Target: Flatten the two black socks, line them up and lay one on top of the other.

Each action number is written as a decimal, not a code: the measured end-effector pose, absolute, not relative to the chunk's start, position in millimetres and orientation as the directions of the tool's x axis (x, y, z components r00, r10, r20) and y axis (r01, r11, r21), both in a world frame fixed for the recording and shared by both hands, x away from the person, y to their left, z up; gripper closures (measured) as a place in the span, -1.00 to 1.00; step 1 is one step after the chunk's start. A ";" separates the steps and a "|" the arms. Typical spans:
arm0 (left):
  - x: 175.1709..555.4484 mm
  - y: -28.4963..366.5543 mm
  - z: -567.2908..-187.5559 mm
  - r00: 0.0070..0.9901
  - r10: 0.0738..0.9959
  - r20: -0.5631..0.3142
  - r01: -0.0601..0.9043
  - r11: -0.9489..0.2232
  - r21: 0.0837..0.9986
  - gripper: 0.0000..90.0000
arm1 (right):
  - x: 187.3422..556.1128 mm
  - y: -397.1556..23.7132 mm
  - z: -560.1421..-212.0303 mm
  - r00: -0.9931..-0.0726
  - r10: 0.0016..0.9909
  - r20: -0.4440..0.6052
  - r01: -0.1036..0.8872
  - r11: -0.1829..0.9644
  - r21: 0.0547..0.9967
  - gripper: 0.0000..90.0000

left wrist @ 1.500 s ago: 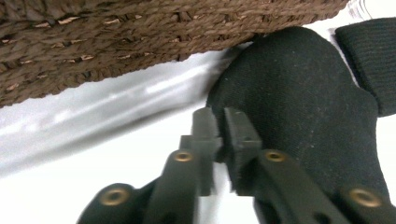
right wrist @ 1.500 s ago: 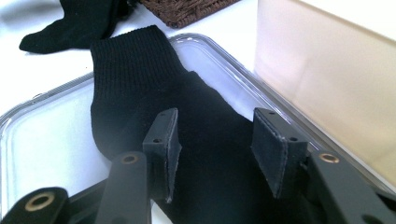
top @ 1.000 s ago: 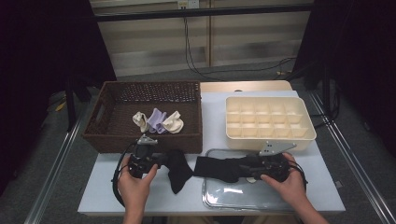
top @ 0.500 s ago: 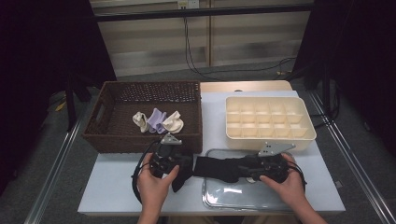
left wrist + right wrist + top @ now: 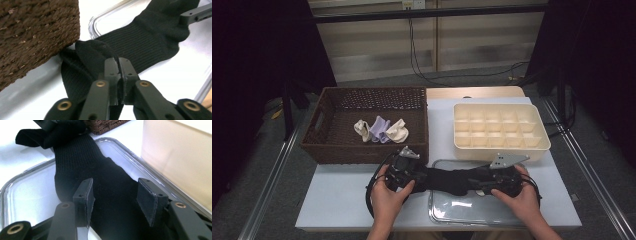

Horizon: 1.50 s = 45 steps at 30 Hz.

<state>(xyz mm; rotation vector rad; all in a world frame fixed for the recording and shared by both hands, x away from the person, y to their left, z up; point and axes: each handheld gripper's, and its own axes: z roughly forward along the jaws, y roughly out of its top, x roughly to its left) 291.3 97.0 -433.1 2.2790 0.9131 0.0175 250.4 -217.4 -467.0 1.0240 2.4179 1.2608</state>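
Moved the left gripper (image 5: 423, 178) rightward along the table's (image 5: 337, 202) front since a second earlier, from a spot left of the tray to the tray's near-left corner, close in front of the wicker basket (image 5: 337, 150). Dragged the gripped end of the black sock (image 5: 447, 180) along with it, so shortened the span of cloth between the two tools. Kept the right gripper (image 5: 478, 183) where it had been, over the clear tray (image 5: 472, 214).

Held the left gripper's jaws pinched almost together on a folded-over bunch of the sock's end, with the fabric squeezed between the pads in the left gripper view. Saw that end just beside the basket's woven wall, off the tray's rim and over the white tabletop.

Found the right gripper's jaws standing about half apart, astride the sock's other part, which lay flat inside the tray. Could not tell from the right gripper view whether its pads (image 5: 150, 200) pressed on the cloth or merely flanked it.

Noted the sock stretched level from one tool to the other, partly on the tray and partly across its left rim. Noted the cream compartment box (image 5: 542, 146) just behind the tray, and three small pale socks (image 5: 382, 131) lying in the basket. Gripped each tool from below with a hand, left hand (image 5: 387, 194) and right hand (image 5: 518, 194).
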 end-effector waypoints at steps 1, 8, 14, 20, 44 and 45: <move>292.0 97.7 -433.9 0.753 0.618 -0.227 0.611 -0.528 0.589 0.80 | 250.2 -217.6 -466.9 -0.730 0.674 0.113 0.479 0.385 0.789 0.07; 292.6 99.9 -435.0 0.752 0.608 -0.256 0.618 -0.514 0.595 0.51 | 250.3 -217.2 -466.5 -0.730 0.674 0.114 0.478 0.385 0.789 0.07; 294.6 109.3 -428.1 0.730 0.633 -0.256 0.625 -0.469 0.624 0.24 | 250.2 -217.1 -466.5 -0.731 0.673 0.114 0.477 0.385 0.790 0.07; 296.5 117.2 -428.6 0.708 0.659 -0.252 0.640 -0.450 0.623 0.12 | 250.4 -217.0 -466.5 -0.730 0.673 0.114 0.477 0.384 0.791 0.07; 294.8 93.8 -452.8 0.750 0.641 -0.162 0.606 -0.569 0.556 0.80 | 250.5 -213.6 -470.9 -0.732 0.672 0.113 0.485 0.396 0.780 0.07; 295.5 96.6 -450.1 0.755 0.631 -0.176 0.607 -0.574 0.550 0.80 | 250.2 -212.8 -471.1 -0.732 0.672 0.110 0.485 0.400 0.777 0.07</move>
